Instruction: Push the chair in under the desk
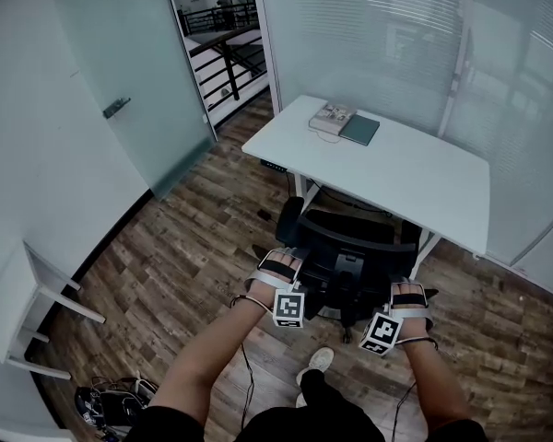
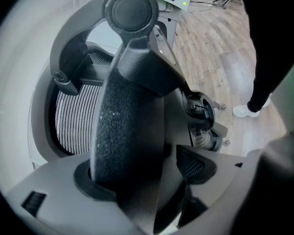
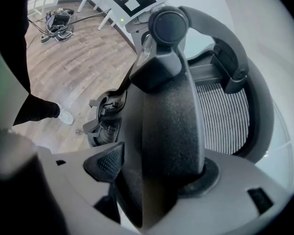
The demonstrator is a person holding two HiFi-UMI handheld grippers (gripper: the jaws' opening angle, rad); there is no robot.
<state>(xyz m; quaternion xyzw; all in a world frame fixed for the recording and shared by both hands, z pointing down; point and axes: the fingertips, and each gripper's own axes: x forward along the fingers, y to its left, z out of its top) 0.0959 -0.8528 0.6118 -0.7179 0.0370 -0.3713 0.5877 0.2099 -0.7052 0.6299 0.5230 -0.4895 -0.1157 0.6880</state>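
A black office chair (image 1: pixel 346 242) stands at the near edge of the white desk (image 1: pixel 424 178), its seat partly beneath the top. My left gripper (image 1: pixel 278 267) is shut on the left side of the chair's back frame, and my right gripper (image 1: pixel 409 295) is shut on the right side. In the left gripper view the dark grainy frame bar (image 2: pixel 130 131) fills the space between the jaws, with the mesh back (image 2: pixel 73 121) to its left. The right gripper view mirrors this: frame bar (image 3: pixel 171 126) between the jaws, mesh (image 3: pixel 225 116) to its right.
A book (image 1: pixel 335 118) and a green notebook (image 1: pixel 360 130) lie on the desk's far corner. Glass walls stand behind and right of the desk, and a frosted door (image 1: pixel 129 72) at left. A small white table (image 1: pixel 18 311) and a cable bundle (image 1: pixel 106 403) sit at lower left.
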